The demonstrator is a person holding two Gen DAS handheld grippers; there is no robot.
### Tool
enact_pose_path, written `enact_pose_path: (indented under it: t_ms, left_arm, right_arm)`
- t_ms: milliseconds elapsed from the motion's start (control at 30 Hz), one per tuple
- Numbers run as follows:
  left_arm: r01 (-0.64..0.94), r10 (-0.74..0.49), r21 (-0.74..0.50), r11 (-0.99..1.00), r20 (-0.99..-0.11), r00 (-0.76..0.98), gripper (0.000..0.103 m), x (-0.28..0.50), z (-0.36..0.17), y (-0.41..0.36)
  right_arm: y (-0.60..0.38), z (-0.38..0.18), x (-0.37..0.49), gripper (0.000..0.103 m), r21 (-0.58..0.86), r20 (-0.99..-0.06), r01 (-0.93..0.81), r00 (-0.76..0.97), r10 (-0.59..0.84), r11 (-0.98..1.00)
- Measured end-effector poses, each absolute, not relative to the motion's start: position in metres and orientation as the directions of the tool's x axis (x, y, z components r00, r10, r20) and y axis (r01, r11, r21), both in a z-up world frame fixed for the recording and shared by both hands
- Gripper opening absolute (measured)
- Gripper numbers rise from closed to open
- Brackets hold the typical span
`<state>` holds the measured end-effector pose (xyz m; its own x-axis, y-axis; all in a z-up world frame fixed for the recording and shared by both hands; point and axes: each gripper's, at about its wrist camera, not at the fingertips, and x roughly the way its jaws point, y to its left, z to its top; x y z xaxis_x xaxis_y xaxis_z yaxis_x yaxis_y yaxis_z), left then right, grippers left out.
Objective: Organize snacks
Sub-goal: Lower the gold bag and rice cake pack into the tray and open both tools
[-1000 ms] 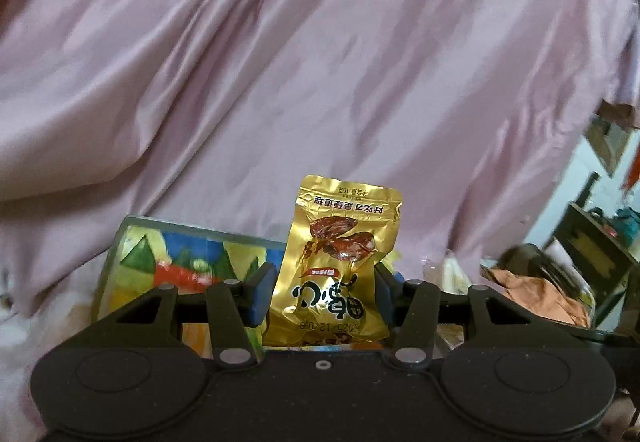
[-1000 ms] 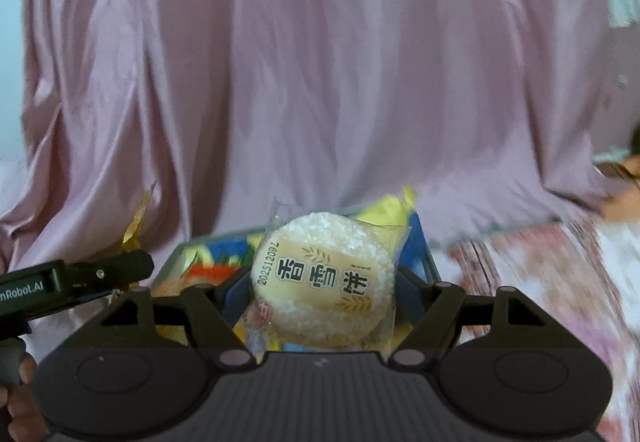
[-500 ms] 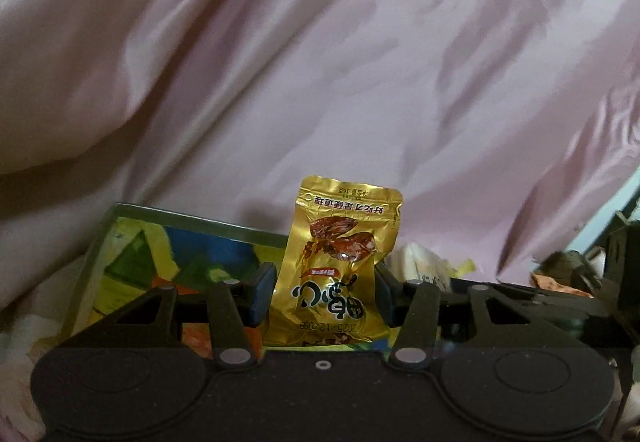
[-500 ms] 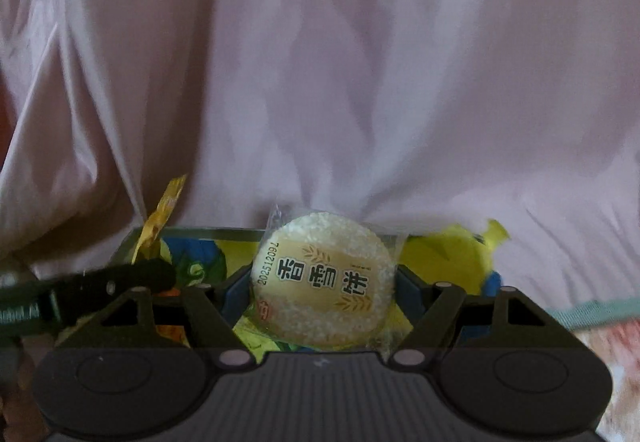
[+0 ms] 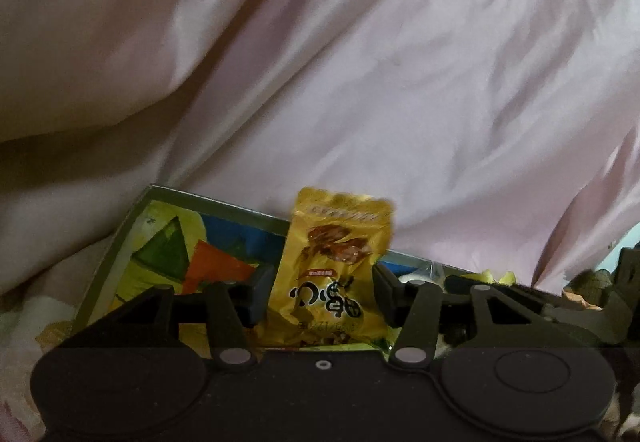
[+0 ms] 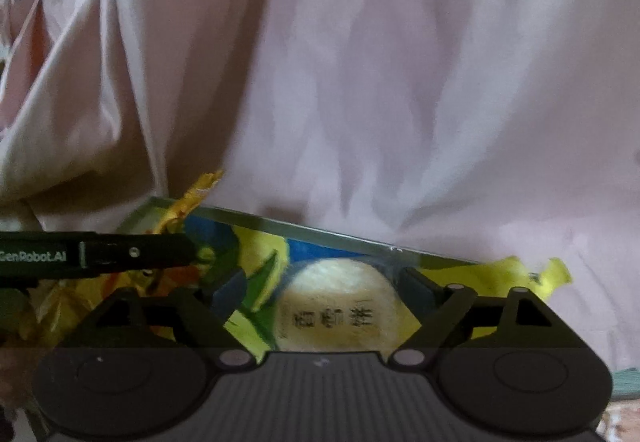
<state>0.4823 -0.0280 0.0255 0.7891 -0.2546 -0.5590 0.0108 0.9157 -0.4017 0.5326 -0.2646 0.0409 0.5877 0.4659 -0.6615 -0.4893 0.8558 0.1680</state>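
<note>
Fingers [image 5: 322,296] pinch crinkly gold pouch [image 5: 334,274] — round cake [image 6: 340,302] loose

Dim, warm light; the pink curtain [image 5: 360,62] carries soft folds of shadow. Fisheye corners go black. Below it, the rice cracker packet [image 6: 340,306] is blurred, its print smeared.

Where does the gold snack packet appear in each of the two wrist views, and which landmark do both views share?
Left wrist view: gold snack packet at lower centre, clamped in the left gripper.
Right wrist view: only its crinkled top edge, middle left, above the rim.
Shared landmark: the colourful box, its grey far rim.
</note>
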Motion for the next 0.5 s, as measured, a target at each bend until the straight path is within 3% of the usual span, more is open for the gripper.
enact_pose_path:
  t_ms: [133, 500]
  left_arm:
    - [0.010, -0.254, -0.419, 0.908, -0.530, 0.809, 0.061, 0.475, 0.030, -0.024]
    - [0.012, -0.256, -0.432, 0.902, -0.512, 0.820, 0.061, 0.465, 0.033, -0.018]
  right_arm:
    - [-0.260, 0.027, 0.538, 0.089, 0.194, -0.654, -0.511, 0.569, 0.499, 0.837]
    - [-0.257, 0.014, 0.531, 0.090, 0.156, -0.658, -0.477, 0.603, 0.451, 0.865]
